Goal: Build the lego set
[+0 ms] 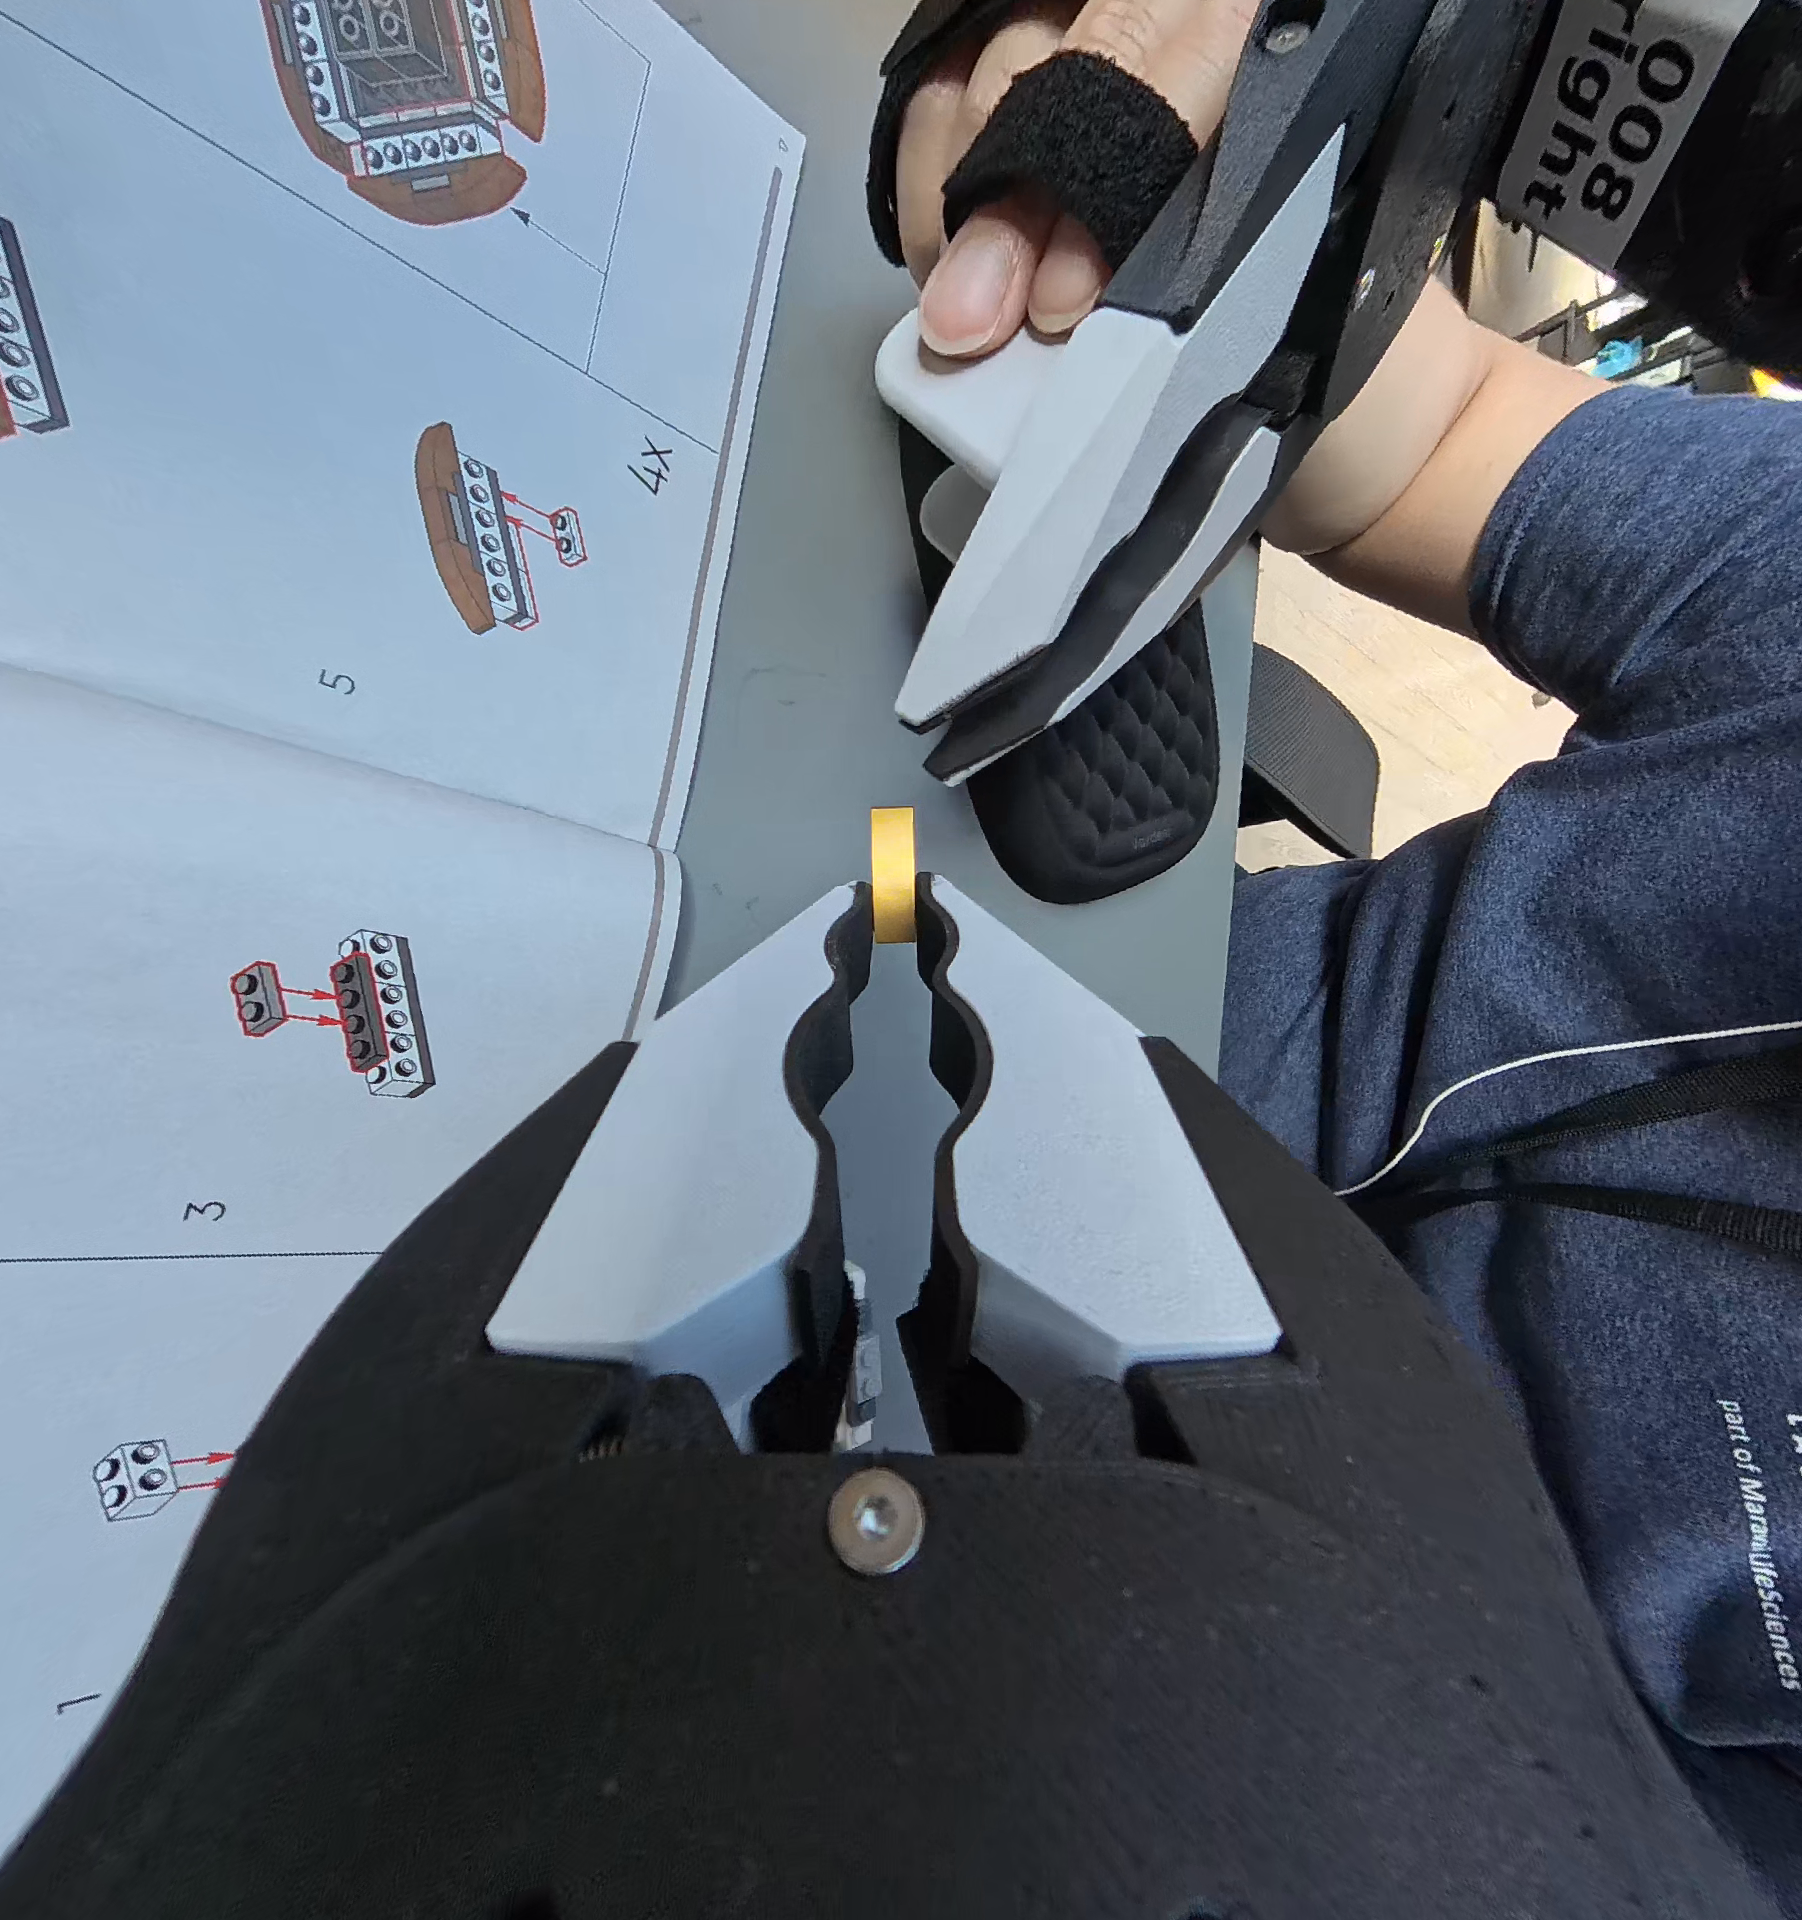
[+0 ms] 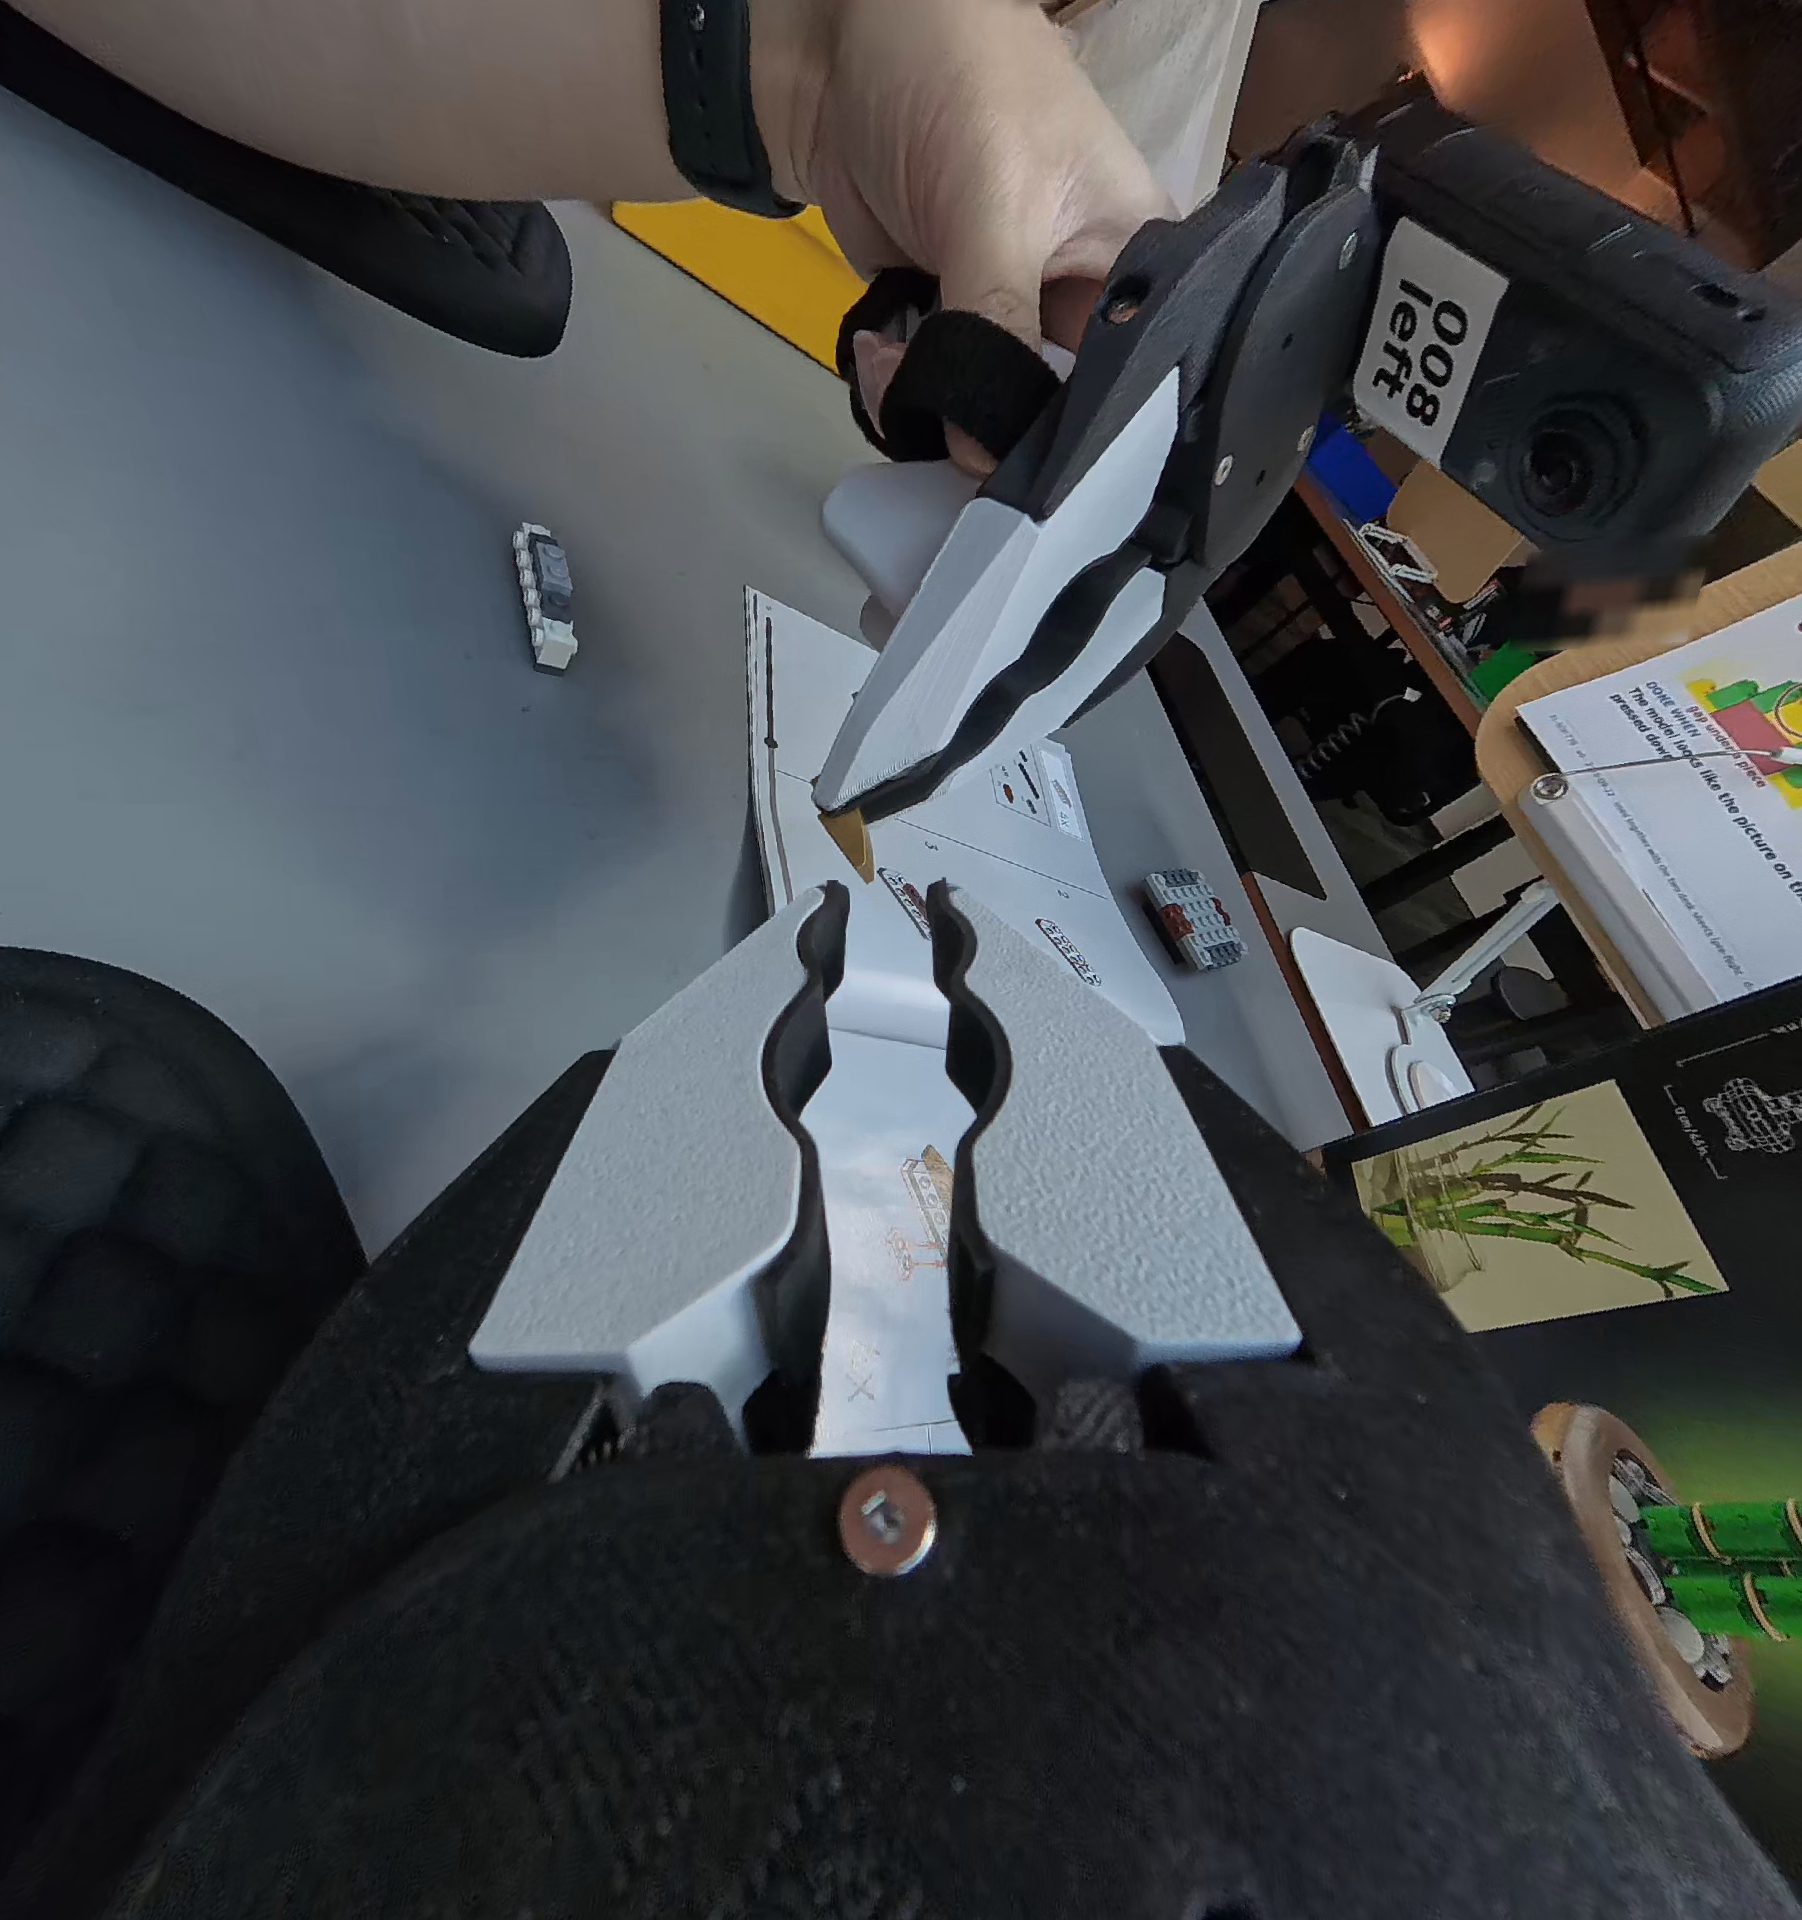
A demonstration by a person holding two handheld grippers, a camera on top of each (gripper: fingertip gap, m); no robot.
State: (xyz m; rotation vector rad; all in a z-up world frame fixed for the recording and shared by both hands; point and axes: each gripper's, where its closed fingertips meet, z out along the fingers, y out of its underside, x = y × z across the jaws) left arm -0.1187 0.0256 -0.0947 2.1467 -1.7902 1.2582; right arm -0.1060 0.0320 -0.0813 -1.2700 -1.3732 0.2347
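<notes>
My left gripper (image 1: 892, 896) is shut on a small gold-tan lego piece (image 1: 893, 871), held by its edge above the grey table (image 1: 772, 727). In the right wrist view the left gripper (image 2: 843, 812) holds that piece (image 2: 855, 850) just beyond my right gripper (image 2: 886, 894), which is slightly open and empty. The right gripper (image 1: 933, 743) also shows in the left wrist view, a little past the piece. The open instruction booklet (image 1: 253, 623) lies below both. A small grey-and-white brick assembly (image 2: 546, 597) lies on the table to the left. A larger grey studded assembly (image 2: 1193, 920) sits past the booklet (image 2: 980, 862).
A black padded wrist rest (image 1: 1115, 790) lies at the table edge by the person's sleeve. A dark set box with a bamboo picture (image 2: 1499, 1195) is at the right. A clipboard with a printed sheet (image 2: 1707, 810) stands behind it. A yellow sheet (image 2: 731, 260) lies far back. My left and right fingertips are right by each other. Both grippers' tips are roughly 25 centimetres from the larger grey studded assembly (image 2: 1193, 920).
</notes>
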